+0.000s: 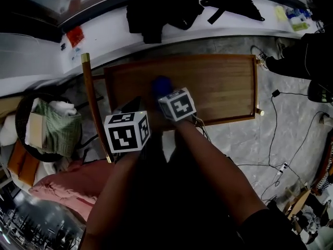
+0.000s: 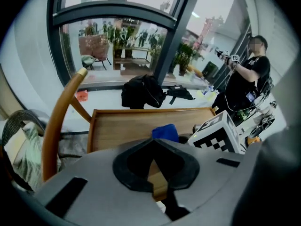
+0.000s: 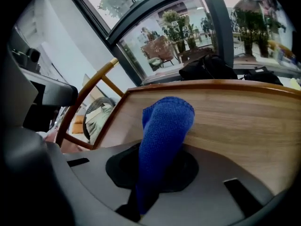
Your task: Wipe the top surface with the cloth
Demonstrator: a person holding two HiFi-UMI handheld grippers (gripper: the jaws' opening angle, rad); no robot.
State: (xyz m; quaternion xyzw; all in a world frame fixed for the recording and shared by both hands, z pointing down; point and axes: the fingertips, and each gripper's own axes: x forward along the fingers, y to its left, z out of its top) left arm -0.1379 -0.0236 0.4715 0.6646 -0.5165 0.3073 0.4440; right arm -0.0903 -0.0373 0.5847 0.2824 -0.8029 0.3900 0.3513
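Nearest the head camera are the person's two bare forearms, each leading to a gripper with a black-and-white marker cube. The right gripper (image 3: 155,173) has its fingers clenched on the blue cloth (image 3: 162,140). The cloth rises from between the pads and folds forward past the fingertips in a thick, rounded roll. The left gripper (image 2: 153,161) has its fingers closed tip to tip, with nothing between them. It sits just left of the right gripper's fingers and a little behind them.

Under and beyond both sets of fingertips lies the wooden table top (image 1: 218,87), a rectangle with a raised edge all round. From the head view, the cloth hangs over the part of the top closest to the person, toward its left end. I cannot tell whether it touches the wood.

I judge the wiping to be at or near its start. The top shows no damp streak or wiped band. Most of the surface, stretching ahead and to the right of the fingers, looks like it has yet to be covered.

The cloth is a deep blue, knitted or towelling weave, and looks soft and dry. The wood is warm brown, evenly grained and bare.

Left of the fingers stands a curved wooden rail (image 2: 56,126). Far beyond the fingertips, a black bag (image 1: 161,7) lies on a white ledge.
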